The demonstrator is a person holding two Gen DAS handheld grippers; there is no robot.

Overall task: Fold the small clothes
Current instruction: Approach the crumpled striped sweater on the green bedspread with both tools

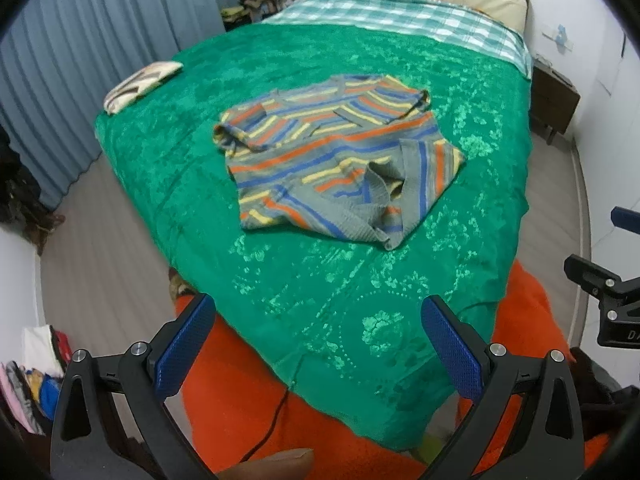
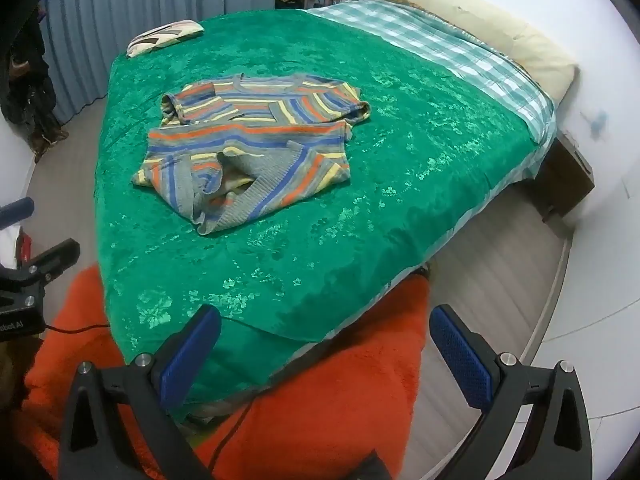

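Both tongs stand released and grasp nothing: my left gripper (image 1: 318,344) and right gripper (image 2: 326,350) hang with jaws spread wide over the near edge of the green bedspread (image 1: 360,300), well short of the striped sweater (image 1: 336,152). It lies mid-bed, partly folded, its hem bunched and turned up on the near side. I judge the folding half done; next I must reach in, pinch that rumpled hem at two points and flatten it.
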